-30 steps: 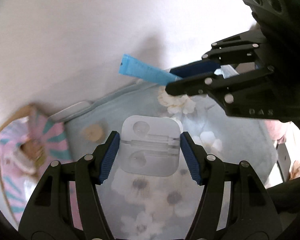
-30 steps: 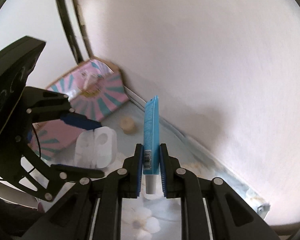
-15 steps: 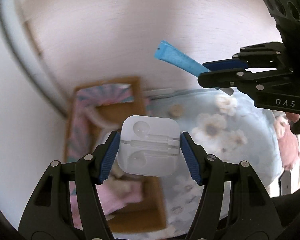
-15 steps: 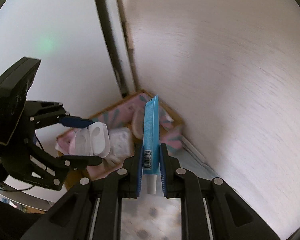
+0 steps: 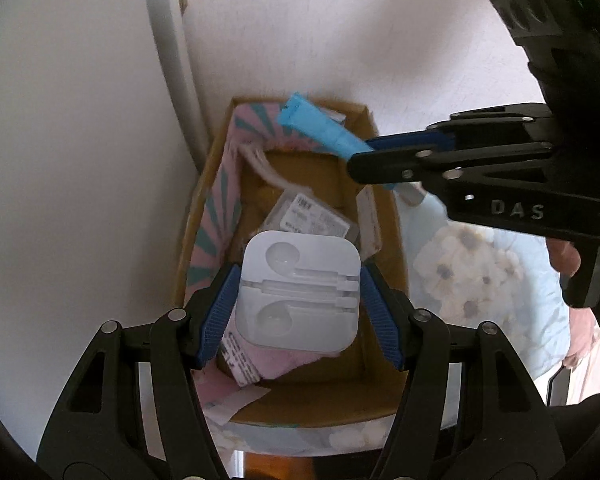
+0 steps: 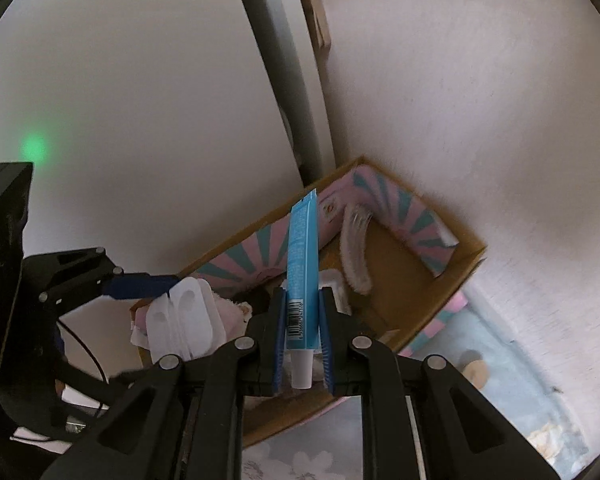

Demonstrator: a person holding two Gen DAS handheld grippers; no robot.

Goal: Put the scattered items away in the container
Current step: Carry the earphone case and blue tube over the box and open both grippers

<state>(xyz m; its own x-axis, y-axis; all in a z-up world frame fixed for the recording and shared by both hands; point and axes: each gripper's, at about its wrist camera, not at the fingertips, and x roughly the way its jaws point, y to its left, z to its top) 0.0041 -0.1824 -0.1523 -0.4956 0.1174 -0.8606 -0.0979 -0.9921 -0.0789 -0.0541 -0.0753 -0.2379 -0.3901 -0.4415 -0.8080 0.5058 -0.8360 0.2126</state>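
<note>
My left gripper (image 5: 299,300) is shut on a white plastic earphone case (image 5: 300,294) and holds it above the open cardboard box (image 5: 384,200), which has a pink and teal striped lining. My right gripper (image 6: 303,322) is shut on a blue tube (image 6: 302,272) with a white cap, and the tube points over the box (image 6: 466,270). In the left wrist view the blue tube (image 5: 320,128) and right gripper (image 5: 380,158) come in from the right over the box's far end. The right wrist view shows the earphone case (image 6: 188,322) and the left gripper (image 6: 156,300) at the box's left.
The box sits in a corner against white walls, beside a grey vertical pipe (image 6: 284,80). Inside lie a labelled clear packet (image 5: 312,216), a pink cloth (image 5: 284,360) and a white fluffy strip (image 6: 356,252). A floral blue cloth (image 5: 484,272) covers the table; a small round beige item (image 6: 474,370) rests on it.
Both grippers have swung left from over the floral cloth to above the box, each still holding its item. The box now fills the middle of both views.
</note>
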